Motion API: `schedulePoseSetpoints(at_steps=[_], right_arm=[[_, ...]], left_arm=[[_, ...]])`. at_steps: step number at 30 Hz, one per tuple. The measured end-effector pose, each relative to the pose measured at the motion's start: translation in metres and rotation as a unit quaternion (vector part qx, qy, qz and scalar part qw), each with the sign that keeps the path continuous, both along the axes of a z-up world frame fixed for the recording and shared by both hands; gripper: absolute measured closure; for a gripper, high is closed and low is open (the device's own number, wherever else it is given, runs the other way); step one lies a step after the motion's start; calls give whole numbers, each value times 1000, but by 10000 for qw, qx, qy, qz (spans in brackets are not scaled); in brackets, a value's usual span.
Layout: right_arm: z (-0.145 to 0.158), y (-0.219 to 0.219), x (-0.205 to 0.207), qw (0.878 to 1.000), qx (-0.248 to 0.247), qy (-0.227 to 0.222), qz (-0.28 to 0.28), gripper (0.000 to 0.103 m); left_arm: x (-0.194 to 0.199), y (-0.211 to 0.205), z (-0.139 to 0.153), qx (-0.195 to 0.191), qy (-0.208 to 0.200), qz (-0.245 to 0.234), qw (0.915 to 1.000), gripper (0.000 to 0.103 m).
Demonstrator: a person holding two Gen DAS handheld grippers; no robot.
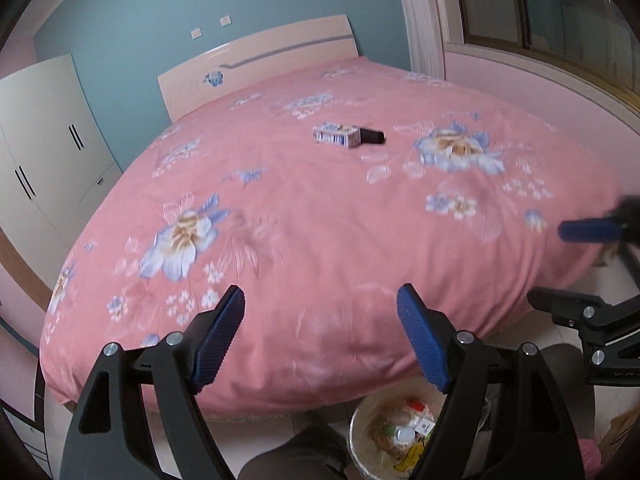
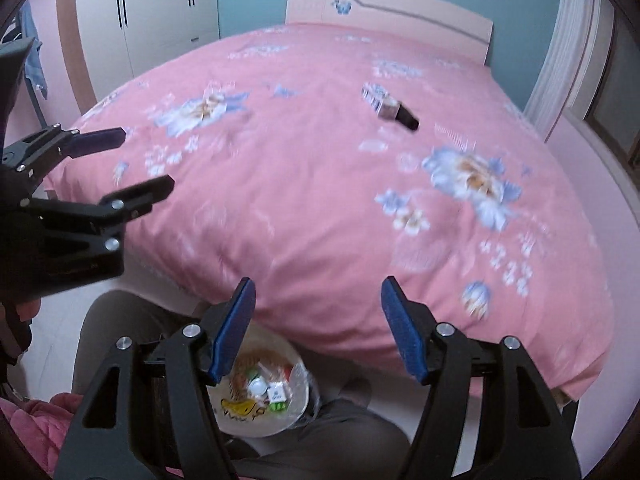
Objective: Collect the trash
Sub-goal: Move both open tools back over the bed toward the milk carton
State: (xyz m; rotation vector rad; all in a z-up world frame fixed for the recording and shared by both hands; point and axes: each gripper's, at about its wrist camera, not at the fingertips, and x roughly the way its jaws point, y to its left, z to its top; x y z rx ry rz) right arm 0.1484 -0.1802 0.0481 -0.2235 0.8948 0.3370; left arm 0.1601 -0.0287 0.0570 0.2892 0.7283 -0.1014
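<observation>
Pink floral bedding (image 1: 320, 240) fills both views, spread over a bed with a pale headboard (image 1: 256, 60) against a blue-green wall. Well out on the cover lie the remaining bits of trash: a small printed box (image 1: 335, 135) with a dark bottle (image 1: 372, 135) touching its end, the pair lying flat in the middle of the bed, away from both grippers. The left gripper (image 1: 320, 320) hangs above the near edge of the bed with its blue pads spread wide and nothing between them. The right gripper (image 2: 318, 316) is likewise spread and empty, held over the same edge; from the left view one blue pad of it (image 1: 588, 229) shows at the far right. Below both, on the floor against the foot of the bed, stands a pale bin (image 2: 298, 404) already holding wrappers, small boxes and a white cap. Grey trouser legs (image 2: 120, 328) of the person flank the bin. White wardrobes (image 1: 44, 136) stand to the left, a window (image 1: 560, 8) to the right.
</observation>
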Motion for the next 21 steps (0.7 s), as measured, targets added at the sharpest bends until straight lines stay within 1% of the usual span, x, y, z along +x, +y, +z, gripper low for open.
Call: schedulePoseSetpoints(at_steps=[4, 8, 12, 17, 21], right_arm=[[17, 0, 12, 9997, -42, -216, 44, 37], [28, 0, 22, 9993, -60, -360, 68, 35], [38, -2, 34, 9987, -104, -499, 79, 34], [51, -3, 52, 9977, -146, -654, 78, 34], [59, -7, 73, 9971, -130, -743, 64, 34]], left_arm=[[9, -4, 11, -1, -116, -32, 9999, 22], [22, -7, 19, -6, -203, -52, 9998, 22], [35, -9, 27, 20, -299, -68, 9995, 22], [55, -9, 34, -29, -310, -85, 9995, 22], [79, -10, 39, -93, -278, -65, 9995, 22]])
